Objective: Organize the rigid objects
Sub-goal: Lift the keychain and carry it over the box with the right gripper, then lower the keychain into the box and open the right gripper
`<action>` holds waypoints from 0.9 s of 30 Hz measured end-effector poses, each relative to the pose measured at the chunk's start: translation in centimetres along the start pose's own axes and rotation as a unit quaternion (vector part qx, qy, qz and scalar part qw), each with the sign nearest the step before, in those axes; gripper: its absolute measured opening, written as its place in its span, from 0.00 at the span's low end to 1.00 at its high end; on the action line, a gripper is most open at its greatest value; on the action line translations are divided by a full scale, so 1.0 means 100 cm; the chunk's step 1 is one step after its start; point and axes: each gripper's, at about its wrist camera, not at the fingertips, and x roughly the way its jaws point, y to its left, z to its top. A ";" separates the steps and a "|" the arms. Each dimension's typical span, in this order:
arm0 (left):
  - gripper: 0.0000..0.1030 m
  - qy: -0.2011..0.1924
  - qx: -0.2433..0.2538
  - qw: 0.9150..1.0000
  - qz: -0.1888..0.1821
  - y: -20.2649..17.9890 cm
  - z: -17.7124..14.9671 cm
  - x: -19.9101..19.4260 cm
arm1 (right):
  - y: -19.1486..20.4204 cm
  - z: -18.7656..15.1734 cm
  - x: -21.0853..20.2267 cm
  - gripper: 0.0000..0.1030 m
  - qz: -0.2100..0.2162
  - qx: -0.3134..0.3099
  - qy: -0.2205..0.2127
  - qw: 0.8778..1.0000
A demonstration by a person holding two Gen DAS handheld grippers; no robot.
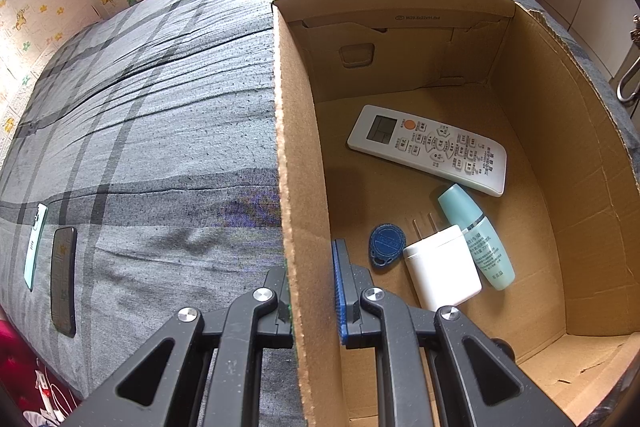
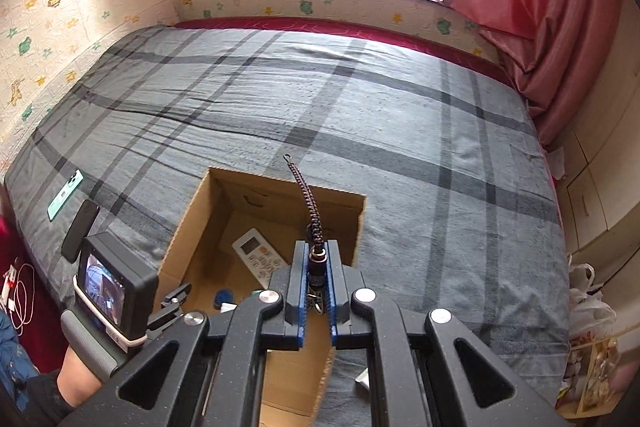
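An open cardboard box [image 1: 532,131] sits on the plaid bed. In it lie a white remote [image 1: 426,149], a teal bottle [image 1: 478,239], a white charger plug [image 1: 442,267] and a blue key fob [image 1: 386,245]. My left gripper [image 1: 312,291] is shut on the box's left wall [image 1: 294,187], one finger inside and one outside. My right gripper [image 2: 317,287] is shut on a keychain with a braided dark lanyard [image 2: 306,199], held above the box [image 2: 192,223]; the lanyard sticks up and forward. The remote [image 2: 260,257] and fob [image 2: 224,297] show below.
Two phones lie on the bed at the left: a mint one [image 1: 35,247] and a black one [image 1: 63,279], also in the right wrist view [image 2: 66,195] [image 2: 80,227]. Wallpapered wall left, red curtain [image 2: 540,7] right, cupboards and bags [image 2: 588,303] beside the bed.
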 end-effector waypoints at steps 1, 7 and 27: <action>0.14 0.000 0.000 1.000 0.000 0.000 0.000 0.000 | 0.005 -0.001 0.004 0.06 0.003 -0.005 0.003 1.000; 0.14 0.000 -0.002 1.000 -0.004 0.002 0.001 0.000 | 0.026 -0.010 0.027 0.06 0.012 -0.021 0.025 0.999; 0.14 -0.001 -0.002 1.000 -0.004 0.002 0.001 0.000 | 0.051 -0.064 0.132 0.06 0.005 -0.030 0.137 0.990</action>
